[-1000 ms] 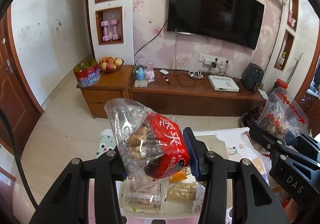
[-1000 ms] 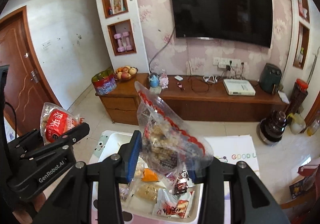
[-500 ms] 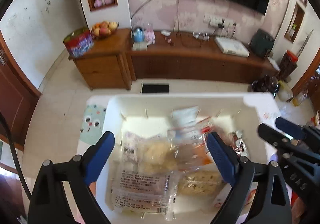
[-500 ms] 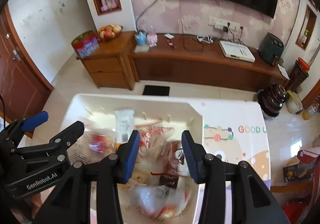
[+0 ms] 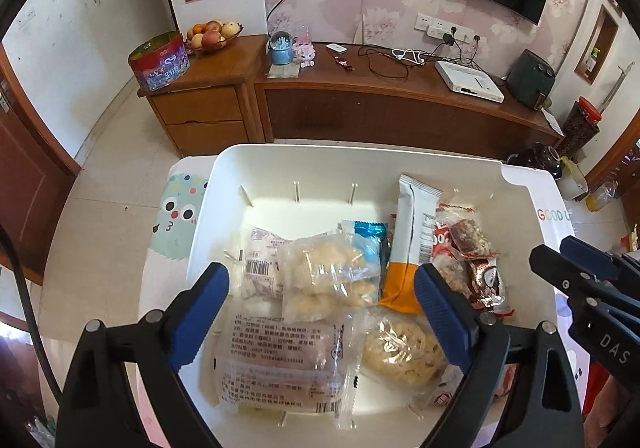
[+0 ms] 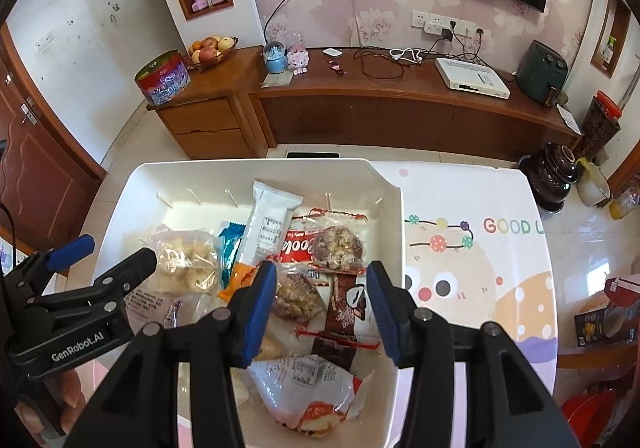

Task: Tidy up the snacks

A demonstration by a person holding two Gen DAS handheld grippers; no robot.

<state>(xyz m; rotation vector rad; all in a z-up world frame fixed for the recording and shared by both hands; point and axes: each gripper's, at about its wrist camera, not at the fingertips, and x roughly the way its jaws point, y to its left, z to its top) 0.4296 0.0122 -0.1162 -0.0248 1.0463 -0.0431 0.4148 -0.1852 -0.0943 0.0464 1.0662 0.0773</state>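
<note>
Hovering over the white bin, I hold both grippers tilted down at the snacks piled inside it. My left gripper has just sprung wide apart and grips nothing; a clear bag of pale puffs lies in the bin below its gap. My right gripper has its jaws about half apart, having just eased open a little, and I think its pads clear the packets beneath, though the view is crowded. A white-and-orange packet leans near the bin's far wall.
</note>
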